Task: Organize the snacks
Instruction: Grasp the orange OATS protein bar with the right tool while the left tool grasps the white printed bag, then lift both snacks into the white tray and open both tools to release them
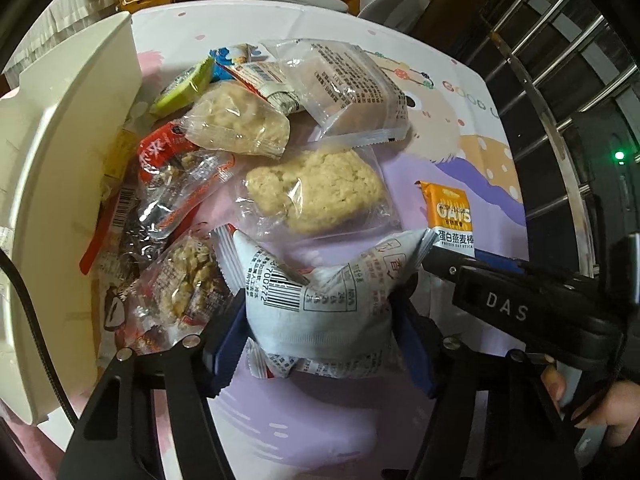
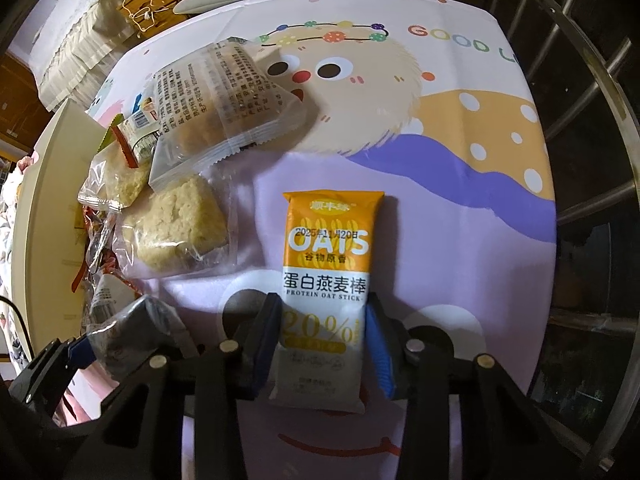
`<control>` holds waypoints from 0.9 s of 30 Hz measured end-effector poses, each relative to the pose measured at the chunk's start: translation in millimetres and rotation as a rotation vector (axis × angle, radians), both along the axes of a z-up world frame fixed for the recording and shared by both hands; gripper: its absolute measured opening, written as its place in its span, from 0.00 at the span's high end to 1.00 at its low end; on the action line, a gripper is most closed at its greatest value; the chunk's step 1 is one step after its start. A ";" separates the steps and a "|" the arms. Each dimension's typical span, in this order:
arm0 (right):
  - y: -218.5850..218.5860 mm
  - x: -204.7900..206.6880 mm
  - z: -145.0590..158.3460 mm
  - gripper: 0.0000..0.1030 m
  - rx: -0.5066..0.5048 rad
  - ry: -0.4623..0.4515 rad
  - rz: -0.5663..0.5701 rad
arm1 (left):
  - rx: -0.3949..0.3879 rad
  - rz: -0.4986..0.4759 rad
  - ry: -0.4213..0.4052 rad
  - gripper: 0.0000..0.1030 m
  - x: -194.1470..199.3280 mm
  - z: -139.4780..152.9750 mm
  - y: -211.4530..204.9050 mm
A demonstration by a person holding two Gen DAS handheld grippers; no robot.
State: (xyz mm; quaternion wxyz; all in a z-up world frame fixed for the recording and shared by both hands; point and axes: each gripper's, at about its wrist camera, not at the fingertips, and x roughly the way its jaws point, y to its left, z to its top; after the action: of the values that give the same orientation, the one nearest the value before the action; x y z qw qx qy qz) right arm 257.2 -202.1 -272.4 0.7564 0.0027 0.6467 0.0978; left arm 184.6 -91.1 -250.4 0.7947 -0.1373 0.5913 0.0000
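left tongs (image 1: 320, 320) pinch the puffy white printed snack packet (image 1: 320, 300); right tongs (image 2: 324, 344) clamp the orange-white oat stick wrapper (image 2: 326, 280) on the counter (image 2: 460, 240) (lift both straight up, gently).

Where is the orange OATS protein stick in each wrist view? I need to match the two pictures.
Left wrist view: the OATS stick lies at right of centre on the tablecloth, its lower end hidden behind the right gripper.
Right wrist view: it is at bottom centre, upright in the picture, between that gripper's jaws.
Shared landmark: the clear-wrapped pale rice cake, just left of the stick in both.
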 end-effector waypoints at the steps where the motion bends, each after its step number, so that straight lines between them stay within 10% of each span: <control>1: -1.4 -1.0 0.0 0.60 0.002 0.005 -0.005 | 0.001 -0.004 -0.007 0.35 -2.1 3.7 0.8; 27: -7.8 -62.6 37.0 0.61 0.109 0.077 -0.214 | -0.023 -0.150 -0.169 0.35 -38.0 113.9 59.2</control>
State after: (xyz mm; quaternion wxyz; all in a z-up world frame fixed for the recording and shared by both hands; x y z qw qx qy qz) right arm 194.6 -209.9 -235.4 0.7360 0.1166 0.6648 0.0515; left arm 146.6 -31.8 -136.5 0.8379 -0.1013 0.5307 -0.0778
